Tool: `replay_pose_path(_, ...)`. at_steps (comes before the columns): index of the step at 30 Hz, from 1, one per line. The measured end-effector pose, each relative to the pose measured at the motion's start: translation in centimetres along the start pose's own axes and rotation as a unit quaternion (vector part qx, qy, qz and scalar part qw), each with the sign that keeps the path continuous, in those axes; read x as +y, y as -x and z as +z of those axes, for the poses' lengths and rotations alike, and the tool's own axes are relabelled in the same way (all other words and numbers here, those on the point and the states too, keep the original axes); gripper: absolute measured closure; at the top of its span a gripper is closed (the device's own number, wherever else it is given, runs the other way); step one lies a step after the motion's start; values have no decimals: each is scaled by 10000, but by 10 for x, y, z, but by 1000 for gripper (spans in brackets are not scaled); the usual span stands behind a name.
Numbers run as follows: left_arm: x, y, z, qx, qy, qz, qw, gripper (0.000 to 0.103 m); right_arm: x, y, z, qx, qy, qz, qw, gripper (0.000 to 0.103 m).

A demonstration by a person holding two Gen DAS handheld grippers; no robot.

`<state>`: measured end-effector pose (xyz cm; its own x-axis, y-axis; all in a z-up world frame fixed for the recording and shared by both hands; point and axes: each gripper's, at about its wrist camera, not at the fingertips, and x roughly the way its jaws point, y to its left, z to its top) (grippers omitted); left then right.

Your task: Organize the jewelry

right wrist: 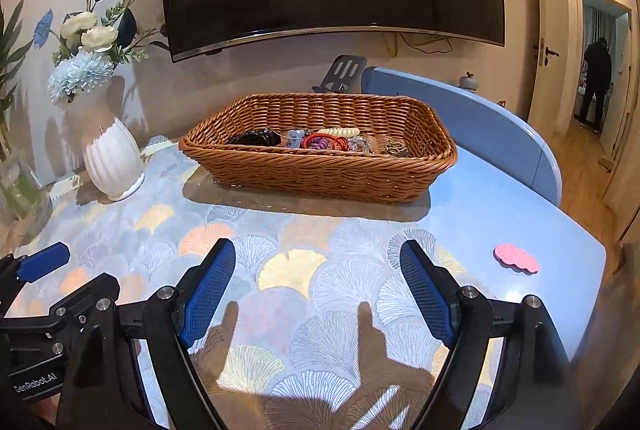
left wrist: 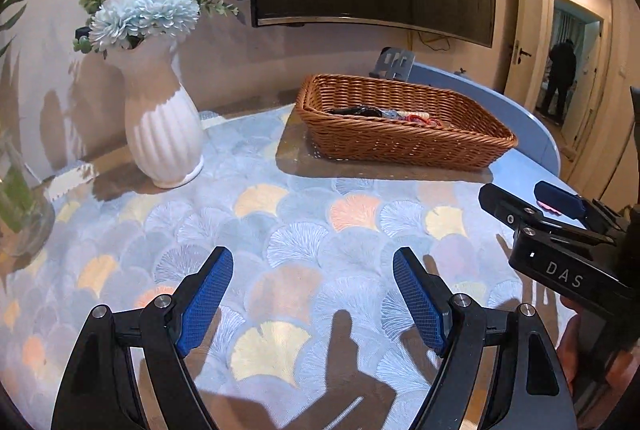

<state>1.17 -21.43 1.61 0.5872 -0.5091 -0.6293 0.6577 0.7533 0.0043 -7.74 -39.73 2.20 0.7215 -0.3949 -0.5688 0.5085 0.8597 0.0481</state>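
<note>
I see the round blue table with its fan-patterned cloth [right wrist: 500, 198] filling both views. The brown woven wicker basket [right wrist: 320, 170] sits mid-frame, holding the heap of mixed jewelry [right wrist: 320, 142]. My left gripper [left wrist: 312, 294] and right gripper [right wrist: 318, 286] hover with jaws spread, holding nothing. A small pink scalloped piece [right wrist: 516, 258] lies at lower right on bare tabletop.

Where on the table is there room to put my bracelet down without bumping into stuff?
The fan-patterned mat is bare between the wicker basket and the two open grippers, left gripper and right gripper. The plain blue tabletop right of the mat is bare too, except for the pink piece. The basket is crowded with jewelry, and the white vase fills the left corner.
</note>
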Motion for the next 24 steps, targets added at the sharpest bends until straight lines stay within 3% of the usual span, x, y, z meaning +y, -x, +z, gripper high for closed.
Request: replay_pose_path(24, 3, 0, 0, 60, 138, -15, 9999, 20, -1, -1, 0, -4, -11, -4, 10000, 17)
